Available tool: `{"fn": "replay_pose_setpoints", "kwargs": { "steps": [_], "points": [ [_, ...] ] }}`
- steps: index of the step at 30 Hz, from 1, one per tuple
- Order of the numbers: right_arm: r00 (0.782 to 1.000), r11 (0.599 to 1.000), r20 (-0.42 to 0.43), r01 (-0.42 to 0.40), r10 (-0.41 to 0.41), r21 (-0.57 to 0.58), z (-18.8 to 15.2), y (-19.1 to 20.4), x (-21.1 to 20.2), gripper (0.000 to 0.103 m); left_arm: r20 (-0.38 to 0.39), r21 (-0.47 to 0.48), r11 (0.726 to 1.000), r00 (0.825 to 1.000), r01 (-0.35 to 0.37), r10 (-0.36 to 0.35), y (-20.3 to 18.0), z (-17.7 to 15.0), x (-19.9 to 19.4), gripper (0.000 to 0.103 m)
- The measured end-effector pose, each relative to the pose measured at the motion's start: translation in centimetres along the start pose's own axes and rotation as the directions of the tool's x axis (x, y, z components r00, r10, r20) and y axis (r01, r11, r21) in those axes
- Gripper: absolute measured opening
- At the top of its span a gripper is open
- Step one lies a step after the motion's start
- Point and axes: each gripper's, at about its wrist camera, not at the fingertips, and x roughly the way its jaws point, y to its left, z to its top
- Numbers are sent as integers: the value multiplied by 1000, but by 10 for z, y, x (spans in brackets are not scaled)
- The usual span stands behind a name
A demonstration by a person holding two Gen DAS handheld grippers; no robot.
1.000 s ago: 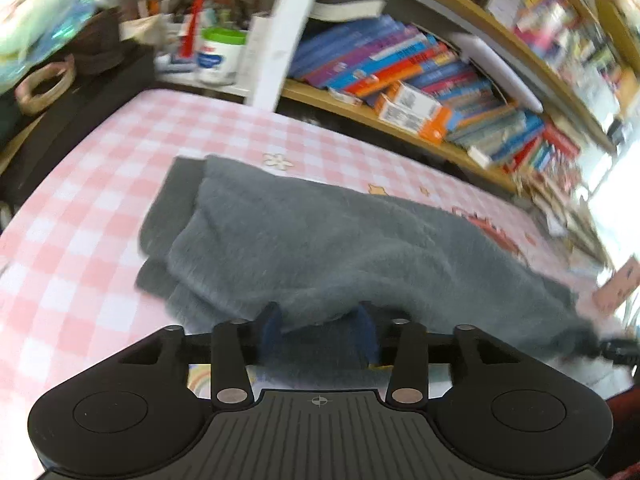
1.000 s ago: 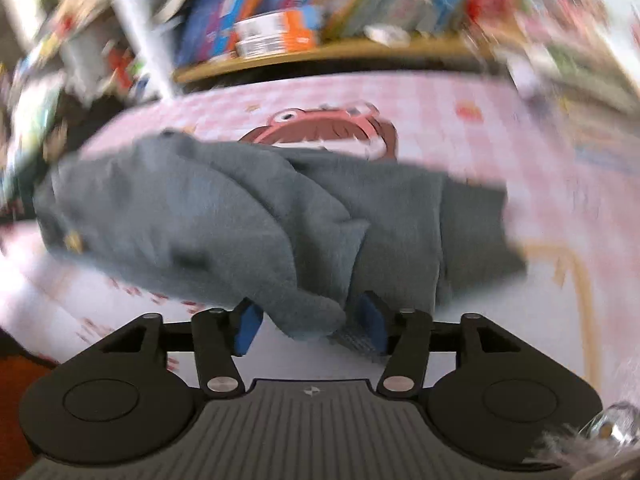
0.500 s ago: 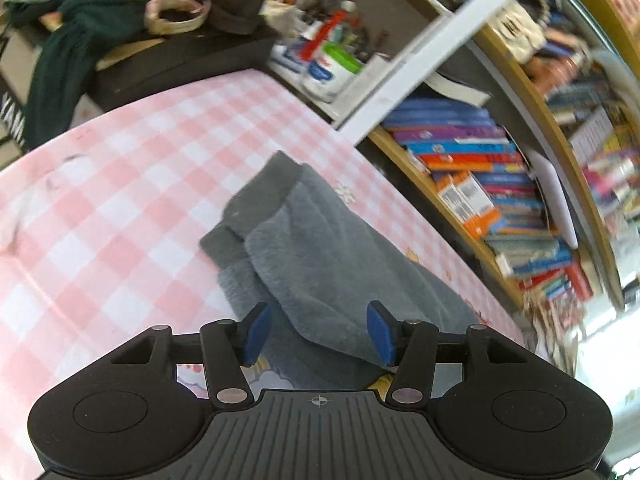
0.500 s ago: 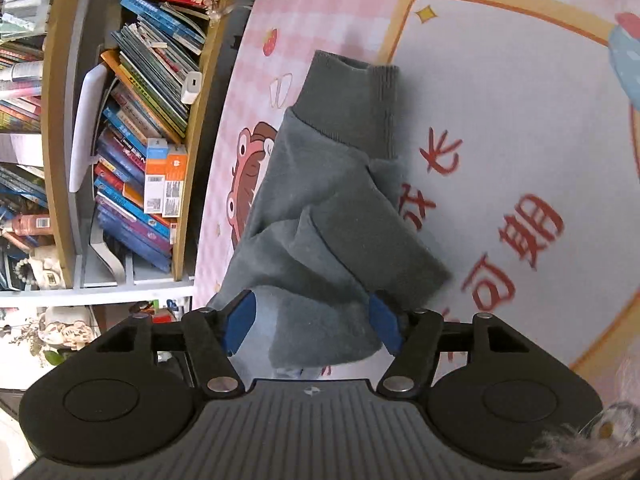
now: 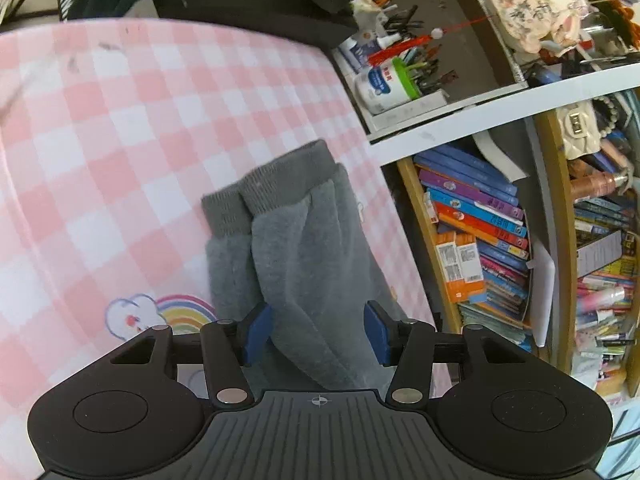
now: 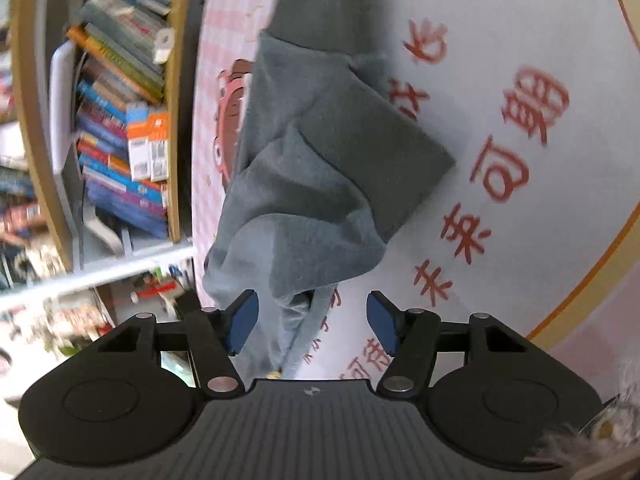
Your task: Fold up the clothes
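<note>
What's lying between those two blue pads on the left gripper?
In the left wrist view, a fold of the grey sweatpants lies between the closing jaws of the left gripper, on the pink checked cloth.

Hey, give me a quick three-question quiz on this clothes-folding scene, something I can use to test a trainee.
1. True or false: the grey garment lies on a pink checked tablecloth.
2. In the left wrist view, which print sits on the cloth beside the garment? A) a rainbow with a cloud B) a car C) a sun
3. Fill in: the shelf past the table's edge is packed with ____.

Key: 1 true; 2 A; 3 books.
</note>
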Motion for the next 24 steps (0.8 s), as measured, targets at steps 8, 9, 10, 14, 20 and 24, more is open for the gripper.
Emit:
{"fn": "replay_pose_setpoints", "kwargs": {
  "steps": [8, 9, 10, 14, 20, 24],
  "points": [
    [989, 984, 139, -74, 51, 165, 6, -17, -1, 56, 1, -19, 1000, 1000, -17, 17, 6, -1, 5, 49],
    [985, 982, 161, -83, 55, 172, 8, -17, -2, 49, 4, -30, 999, 1000, -18, 18, 8, -1, 6, 49],
    [985, 986, 168, -73, 47, 153, 11, -13, 0, 25, 8, -43, 999, 1000, -16, 17, 10, -2, 6, 49],
    [973, 991, 224, -24, 54, -132, 13, 36, -4, 9, 13, -47, 999, 1000, -22, 22, 11, -2, 5, 49],
    [888, 779, 224, -202, 402, -594, -6, 124, -55, 7, 32, -33, 999, 999, -24, 25, 7, 2, -1, 49],
    [923, 883, 326, -29, 203, -468, 23, 95, -49, 7, 30, -31, 999, 999, -18, 19, 8, 0, 0, 49]
  ]
}}
